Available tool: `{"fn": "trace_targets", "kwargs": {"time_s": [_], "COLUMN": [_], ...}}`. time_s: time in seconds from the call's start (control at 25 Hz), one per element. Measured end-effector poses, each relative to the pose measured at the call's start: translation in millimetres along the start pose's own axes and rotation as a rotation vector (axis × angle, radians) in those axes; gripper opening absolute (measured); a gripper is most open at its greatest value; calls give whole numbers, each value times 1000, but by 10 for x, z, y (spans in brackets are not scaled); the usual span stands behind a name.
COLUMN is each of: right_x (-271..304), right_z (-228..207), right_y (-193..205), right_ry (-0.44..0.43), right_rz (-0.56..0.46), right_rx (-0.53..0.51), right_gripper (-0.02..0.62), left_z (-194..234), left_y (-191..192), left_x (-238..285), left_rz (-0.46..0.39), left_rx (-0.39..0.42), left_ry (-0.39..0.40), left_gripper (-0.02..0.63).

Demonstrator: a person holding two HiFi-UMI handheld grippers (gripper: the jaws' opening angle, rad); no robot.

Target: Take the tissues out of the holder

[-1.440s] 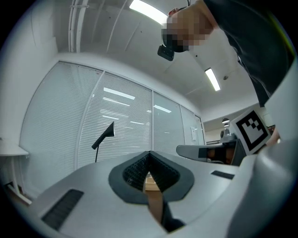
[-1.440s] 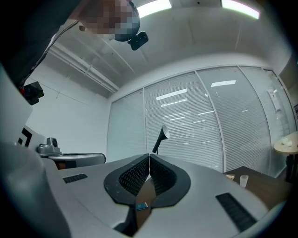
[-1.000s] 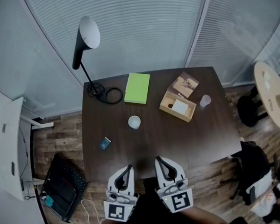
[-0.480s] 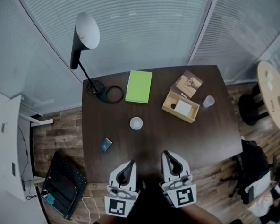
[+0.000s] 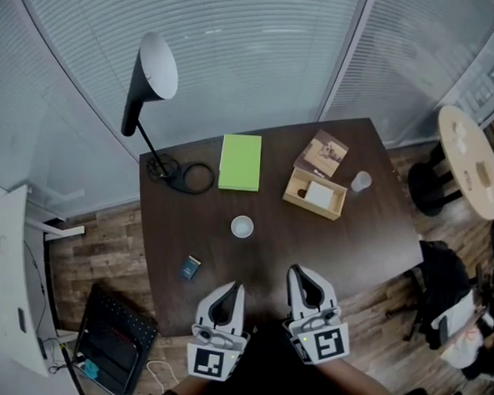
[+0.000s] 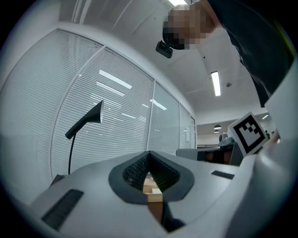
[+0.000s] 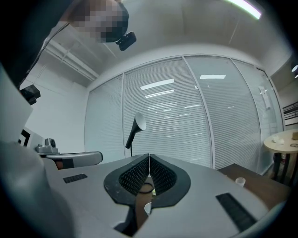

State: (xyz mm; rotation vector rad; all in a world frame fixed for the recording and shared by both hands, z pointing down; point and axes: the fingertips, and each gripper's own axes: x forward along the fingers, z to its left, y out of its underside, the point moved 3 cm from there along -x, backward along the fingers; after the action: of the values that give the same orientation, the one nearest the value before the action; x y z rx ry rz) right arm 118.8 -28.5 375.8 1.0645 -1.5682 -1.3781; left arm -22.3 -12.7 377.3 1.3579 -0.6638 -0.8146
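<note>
A desk lamp (image 5: 150,76) is seen standing at the tabletop's (image 5: 353,241) far left corner. At the near edge, the left claw (image 5: 234,287) is held clenched, its jaw tips meeting on nothing. Just beside it, the right claw (image 5: 297,272) is clenched and empty too. Farther right, well apart from both, the open wooden tissue holder (image 5: 310,207) is found with white tissues (image 5: 319,193) inside.

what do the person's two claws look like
Both match: the left claw and right claw are pale grey moulded shells with black ribbed pads around a teardrop opening, each backed by a white cube with black square markers.
</note>
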Motion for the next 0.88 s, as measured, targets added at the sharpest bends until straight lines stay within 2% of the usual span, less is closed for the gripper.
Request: {"fn": "trace_targets", "kwargs": {"time_s": [0.32, 0.48, 0.8, 0.88], "right_x": [17, 83, 277, 323], "right_z": [305, 336, 35, -62], "right_y": [101, 145, 59, 43], "right_ry": [43, 33, -12, -18], "right_rz": [40, 60, 51, 46], "right_rx": [-14, -20, 9, 12], "right_gripper": [12, 12, 12, 12], "left_z": [200, 277, 267, 252], "left_y": [28, 47, -27, -18], "left_x": [-124, -93, 242, 339], "left_rz": [-2, -5, -25, -2], "left_rx": [16, 7, 21, 31], "left_ry": [49, 56, 8, 4], "left_gripper": [-3, -3, -3, -3]}}
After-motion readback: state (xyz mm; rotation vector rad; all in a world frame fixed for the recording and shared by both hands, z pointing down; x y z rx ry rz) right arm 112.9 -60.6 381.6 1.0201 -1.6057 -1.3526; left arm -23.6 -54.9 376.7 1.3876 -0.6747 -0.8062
